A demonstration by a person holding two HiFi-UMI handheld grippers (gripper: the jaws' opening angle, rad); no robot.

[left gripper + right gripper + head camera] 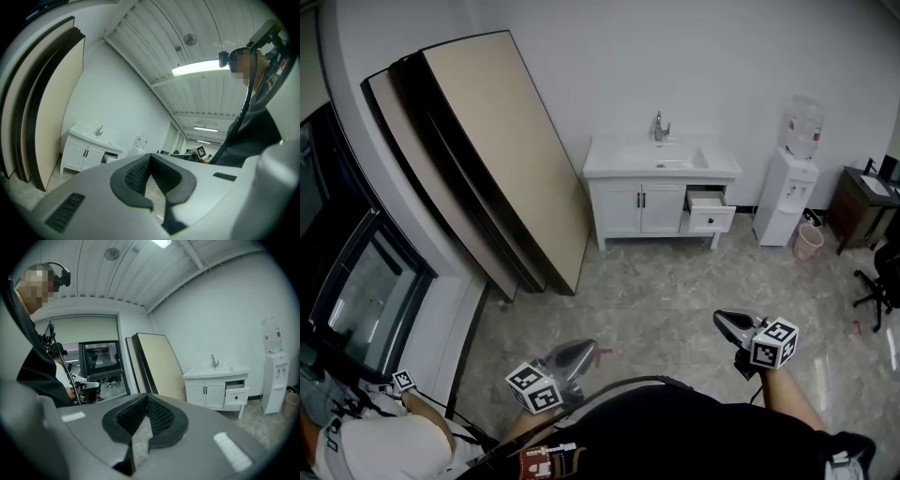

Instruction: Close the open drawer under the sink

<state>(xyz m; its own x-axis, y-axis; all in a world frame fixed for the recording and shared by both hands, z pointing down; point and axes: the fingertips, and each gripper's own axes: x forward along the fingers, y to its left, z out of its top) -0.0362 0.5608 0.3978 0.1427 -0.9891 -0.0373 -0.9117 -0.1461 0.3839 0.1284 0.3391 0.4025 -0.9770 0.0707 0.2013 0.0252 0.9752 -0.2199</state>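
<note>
A white vanity (639, 208) with a sink (661, 155) stands against the far wall. Its upper right drawer (710, 211) is pulled open; the two cabinet doors are closed. The open drawer (236, 393) also shows in the right gripper view, and small in the left gripper view as a drawer (111, 159). Both grippers are held close to my body, far from the vanity. My left gripper (587, 350) is shut with nothing in it, and its tips (149, 155) meet. My right gripper (724, 320) is shut and empty too, tips (146, 395) touching.
Large boards (487, 159) lean on the left wall beside the vanity. A water dispenser (786, 197), a pink bin (808, 242), a brown desk (862, 206) and an office chair (886, 272) stand at the right. Another person (375, 441) is at lower left by a glass partition (366, 291).
</note>
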